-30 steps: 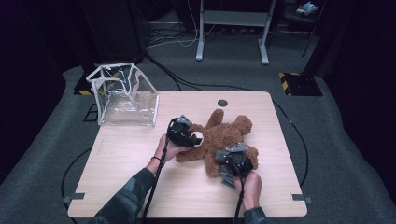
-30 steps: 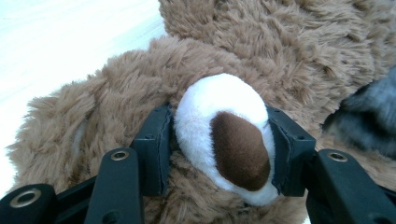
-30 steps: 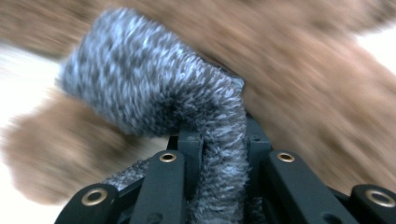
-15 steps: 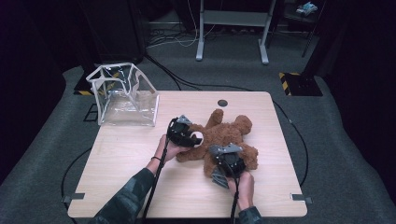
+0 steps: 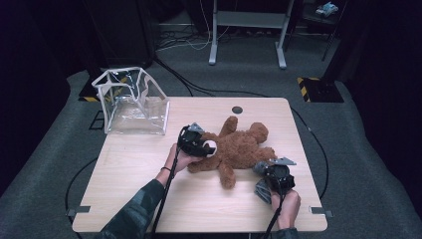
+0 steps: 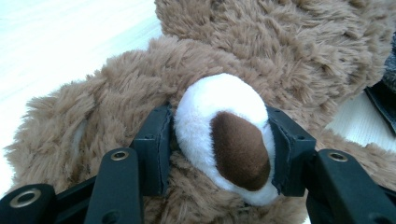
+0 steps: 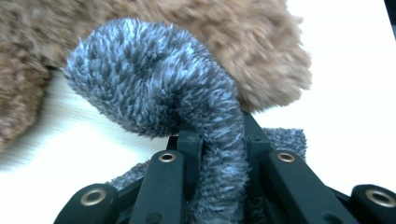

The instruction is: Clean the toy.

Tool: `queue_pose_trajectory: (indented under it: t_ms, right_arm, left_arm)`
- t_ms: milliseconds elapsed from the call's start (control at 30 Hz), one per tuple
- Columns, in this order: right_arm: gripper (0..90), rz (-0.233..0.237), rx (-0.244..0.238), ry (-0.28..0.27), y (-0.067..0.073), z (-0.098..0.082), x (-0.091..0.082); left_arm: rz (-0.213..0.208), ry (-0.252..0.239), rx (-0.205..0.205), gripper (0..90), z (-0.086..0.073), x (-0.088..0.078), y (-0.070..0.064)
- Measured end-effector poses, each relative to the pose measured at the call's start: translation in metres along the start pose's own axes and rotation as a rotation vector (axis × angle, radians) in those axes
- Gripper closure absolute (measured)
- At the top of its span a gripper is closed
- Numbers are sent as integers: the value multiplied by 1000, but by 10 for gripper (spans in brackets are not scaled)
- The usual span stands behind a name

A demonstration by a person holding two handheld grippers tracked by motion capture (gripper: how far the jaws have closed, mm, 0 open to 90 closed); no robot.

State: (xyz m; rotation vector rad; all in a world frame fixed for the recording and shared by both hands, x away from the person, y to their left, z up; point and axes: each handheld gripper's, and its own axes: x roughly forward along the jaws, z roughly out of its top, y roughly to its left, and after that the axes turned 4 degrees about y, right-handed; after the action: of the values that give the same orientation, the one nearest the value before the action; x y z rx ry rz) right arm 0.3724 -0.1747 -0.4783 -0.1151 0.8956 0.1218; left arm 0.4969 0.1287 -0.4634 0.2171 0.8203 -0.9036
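A brown teddy bear [image 5: 241, 148] lies sprawled on the middle of the wooden table [image 5: 129, 169]. My left gripper [image 5: 206, 147] is shut on the bear's white muzzle [image 6: 219, 126], one jaw pressing each side of it, the brown nose [image 6: 240, 149] between them. My right gripper [image 5: 268, 169] sits at the bear's right side near the front edge, shut on a grey fuzzy piece of fabric [image 7: 154, 88]. The fabric arches up out of the jaws [image 7: 222, 140] and curls toward the bear's fur [image 7: 224, 37]; more grey fabric [image 5: 262, 190] lies under the gripper.
A clear plastic bag with white edging [image 5: 133, 102] stands open at the table's back left corner. A round black grommet [image 5: 237, 109] sits near the back edge. Cables trail from both grippers off the front of the table.
My right gripper has moved to the right and slightly nearer the front edge, carrying the grey fabric away from the bear's body. The left gripper and the bear's head have stayed put.
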Motion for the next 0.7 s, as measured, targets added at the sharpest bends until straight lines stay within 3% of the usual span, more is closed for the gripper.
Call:
queue_pose_trajectory:
  t_ms: [100, 267, 400, 467, 533, 667, 700]
  right_arm:
    - [749, 34, -45, -2, 16, 2, 1]
    - [747, 170, -189, 15, 73, 20, 11]
    - [745, 191, -278, 32, 109, 35, 26]
    - [747, 186, -270, 42, 111, 38, 29]
    - [750, 186, -239, 38, 102, 37, 28]
    - [751, 105, -183, 44, 71, 24, 22]
    - [751, 83, -142, 53, 56, 18, 20]
  left_arm:
    - [0, -1, 1, 479, 0, 0, 0]
    - [3, -1, 1, 479, 0, 0, 0]
    - [2, 1, 0, 479, 0, 0, 0]
    - [-3, -4, -7, 479, 0, 0, 0]
    - [-5, -6, -8, 479, -1, 0, 0]
    - [-8, -4, -4, 479, -1, 0, 0]
    - [-9, -5, -4, 479, -1, 0, 0]
